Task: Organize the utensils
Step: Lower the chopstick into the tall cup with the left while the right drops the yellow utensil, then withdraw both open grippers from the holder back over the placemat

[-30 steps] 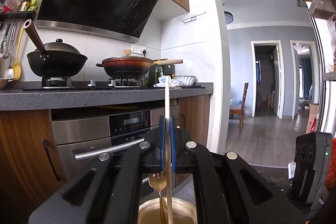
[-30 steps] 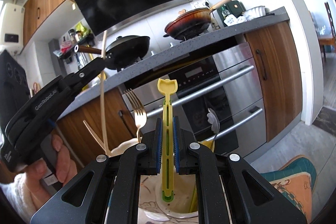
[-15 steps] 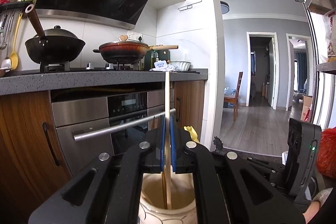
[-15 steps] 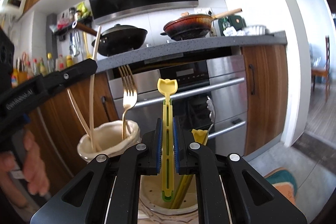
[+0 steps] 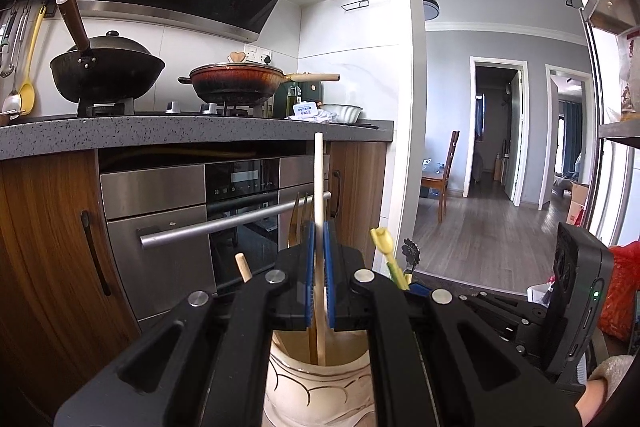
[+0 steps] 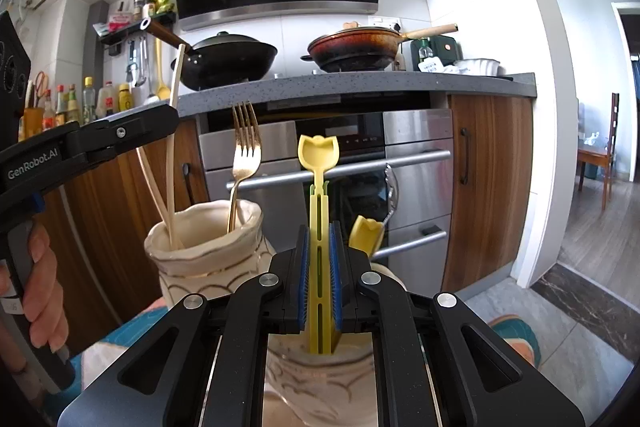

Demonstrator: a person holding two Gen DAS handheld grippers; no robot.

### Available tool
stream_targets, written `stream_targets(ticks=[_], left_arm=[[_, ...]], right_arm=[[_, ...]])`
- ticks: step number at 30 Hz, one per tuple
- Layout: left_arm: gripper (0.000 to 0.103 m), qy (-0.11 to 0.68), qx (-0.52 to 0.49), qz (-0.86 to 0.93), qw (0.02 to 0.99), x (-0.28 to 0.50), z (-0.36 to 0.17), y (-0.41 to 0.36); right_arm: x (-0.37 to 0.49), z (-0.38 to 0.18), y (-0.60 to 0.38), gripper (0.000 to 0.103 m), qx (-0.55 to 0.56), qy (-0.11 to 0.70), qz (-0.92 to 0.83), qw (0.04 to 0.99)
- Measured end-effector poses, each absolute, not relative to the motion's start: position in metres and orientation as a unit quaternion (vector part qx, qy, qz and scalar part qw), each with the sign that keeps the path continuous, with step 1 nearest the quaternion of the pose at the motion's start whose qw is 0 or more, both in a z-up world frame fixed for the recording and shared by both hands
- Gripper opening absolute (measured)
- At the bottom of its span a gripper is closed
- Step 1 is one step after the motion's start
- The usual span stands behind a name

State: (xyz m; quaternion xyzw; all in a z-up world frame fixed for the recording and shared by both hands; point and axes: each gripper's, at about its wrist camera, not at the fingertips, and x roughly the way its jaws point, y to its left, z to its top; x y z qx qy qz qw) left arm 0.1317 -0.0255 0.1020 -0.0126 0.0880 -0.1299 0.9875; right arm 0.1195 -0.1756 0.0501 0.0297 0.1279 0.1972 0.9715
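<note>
Left wrist view. The left claw (image 5: 318,279) is closed to a narrow gap on a pale chopstick (image 5: 319,187), blue pads pressing both sides of the shaft. The chopstick stands upright, its lower end inside the cream vase (image 5: 320,379) directly below the claw, its top well above the pads. A vertical hold suits a straight drop into the narrow mouth. A gold fork (image 5: 298,223) rises just behind the pads on their left side. A second stick end (image 5: 243,267) shows further left of the claw. A yellow utensil tip (image 5: 382,241) shows to the right. The bench (image 5: 160,137) with its pans lies far ahead and is judged to play no part in this step.

Right wrist view. The right claw (image 6: 320,279) is closed on the flat handle of a yellow spoon (image 6: 319,155), bowl up and ahead of the pads, handle end entering a second jar (image 6: 320,367) below the claw. A second yellow spoon (image 6: 366,233) leans just right of the pads. Left of and beyond this claw stands the vase (image 6: 208,243), holding the fork (image 6: 245,147) and two chopsticks; the left claw (image 6: 160,125) grips one from the side.

Judgement: both utensils are nearly seated and not yet released.
</note>
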Motion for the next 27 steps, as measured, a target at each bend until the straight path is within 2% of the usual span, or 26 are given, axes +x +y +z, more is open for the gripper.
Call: stream_targets(ticks=[13,23,24,26,27], left_arm=[[0.004,0.144,-0.004,-0.147,0.979,0.116,0.078,-0.036],[0.007,0.159,0.004,-0.145,0.977,0.112,0.076,-0.039],[0.009,0.158,0.005,-0.144,0.977,0.110,0.076,-0.039],[0.020,0.157,0.008,-0.141,0.977,0.107,0.075,-0.039],[0.031,0.157,0.010,-0.138,0.978,0.106,0.075,-0.039]], right_arm=[[0.105,0.048,-0.190,0.011,0.058,0.177,0.186,0.965],[0.100,0.047,-0.197,0.011,0.072,0.182,0.179,0.964],[0.100,0.048,-0.197,0.011,0.072,0.181,0.179,0.964],[0.099,0.048,-0.198,0.011,0.072,0.181,0.178,0.965],[0.099,0.048,-0.199,0.013,0.074,0.181,0.178,0.964]])
